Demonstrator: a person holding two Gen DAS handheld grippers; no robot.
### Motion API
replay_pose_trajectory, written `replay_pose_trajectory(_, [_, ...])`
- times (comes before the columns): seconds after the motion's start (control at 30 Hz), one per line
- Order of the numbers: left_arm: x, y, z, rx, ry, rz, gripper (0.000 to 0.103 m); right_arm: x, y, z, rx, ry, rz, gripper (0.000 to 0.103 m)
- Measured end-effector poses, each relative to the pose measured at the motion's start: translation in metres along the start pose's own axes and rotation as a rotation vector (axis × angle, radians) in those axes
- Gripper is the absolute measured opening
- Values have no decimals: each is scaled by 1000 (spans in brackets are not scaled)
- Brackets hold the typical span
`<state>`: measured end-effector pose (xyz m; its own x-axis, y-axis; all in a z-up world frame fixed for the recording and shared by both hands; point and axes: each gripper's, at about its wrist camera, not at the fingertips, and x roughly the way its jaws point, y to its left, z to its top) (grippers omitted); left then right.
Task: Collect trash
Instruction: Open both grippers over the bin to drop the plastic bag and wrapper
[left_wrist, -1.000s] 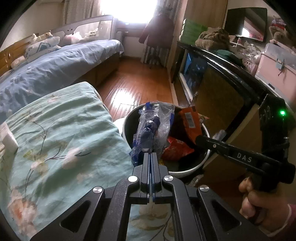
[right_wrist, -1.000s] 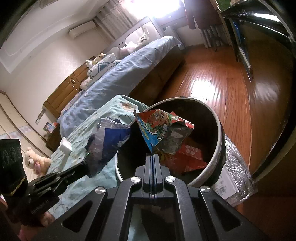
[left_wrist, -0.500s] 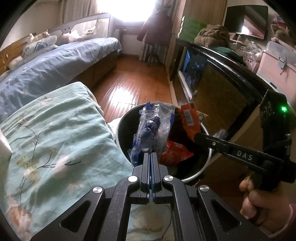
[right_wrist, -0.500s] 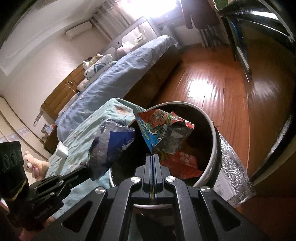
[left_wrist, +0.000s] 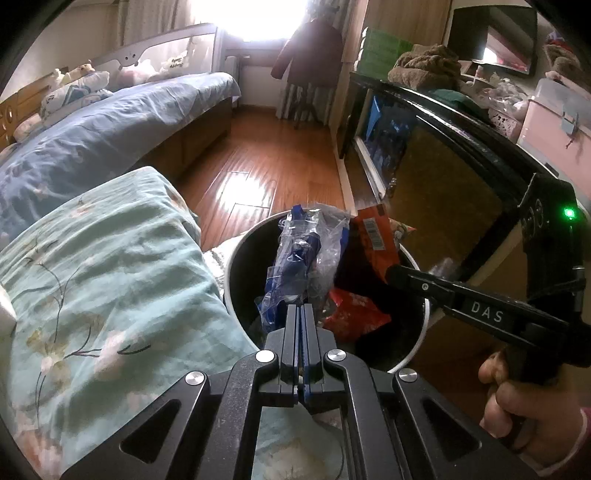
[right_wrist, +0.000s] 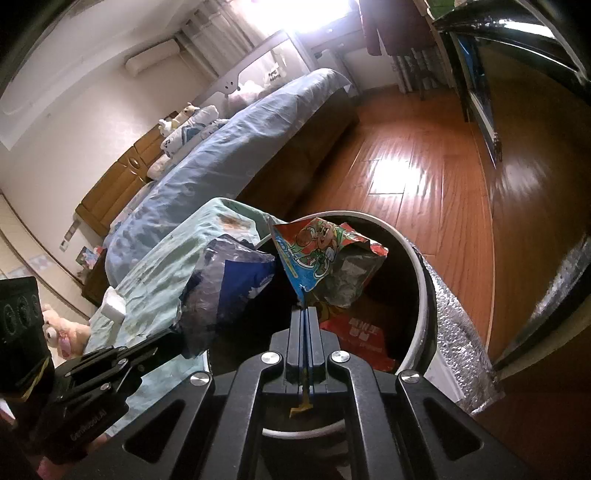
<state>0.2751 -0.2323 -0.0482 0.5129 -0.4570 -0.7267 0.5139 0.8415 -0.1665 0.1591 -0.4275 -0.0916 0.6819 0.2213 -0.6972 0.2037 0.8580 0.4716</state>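
Crinkled blue wrapper (left_wrist: 303, 266) clamped in left gripper (left_wrist: 302, 314) and red wrapper (right_wrist: 325, 266) clamped in right gripper (right_wrist: 304, 314) both hang over the bin (right_wrist: 421, 280) mouth, directly above it, right one nearer centre, ready to drop.

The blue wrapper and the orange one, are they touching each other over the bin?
Cannot tell. Left wrist view: blue wrapper and orange wrapper overlap; no gap or contact shows.
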Motion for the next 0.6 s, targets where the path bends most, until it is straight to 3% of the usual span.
replay_pose_trajectory(0.43, [6,-1,6,-11,20,-7,0,8,-2,5,1,18,-12,1])
replay_pose_trajectory(0.6, [6,-1,8,-19,27,-20,8,6,-2,5,10,14,-29,13])
